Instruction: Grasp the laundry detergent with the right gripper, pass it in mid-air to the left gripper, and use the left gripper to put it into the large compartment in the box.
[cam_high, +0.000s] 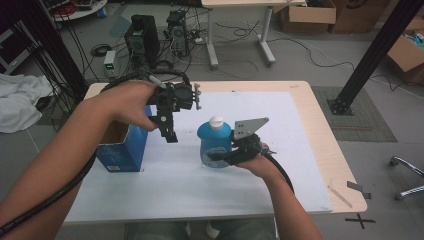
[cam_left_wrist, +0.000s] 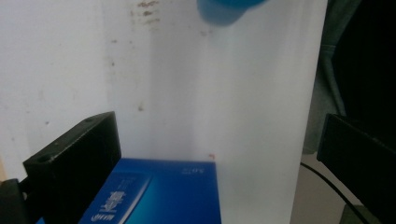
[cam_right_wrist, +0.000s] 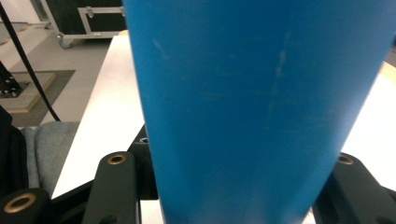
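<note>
Right claw (cam_high: 220, 159) nearest: jaws clamped on lower body of blue bottle (cam_high: 215, 142), upright, white cap, middle of tabletop (cam_high: 310, 150).
Bottle likely smooth plastic, slippery, slightly squashy, weight depends on fill; best gripped low on body, as now.
Left claw (cam_high: 169, 131) farther, spread wide, holding nothing, hovering above open blue box (cam_high: 122, 147).
</note>
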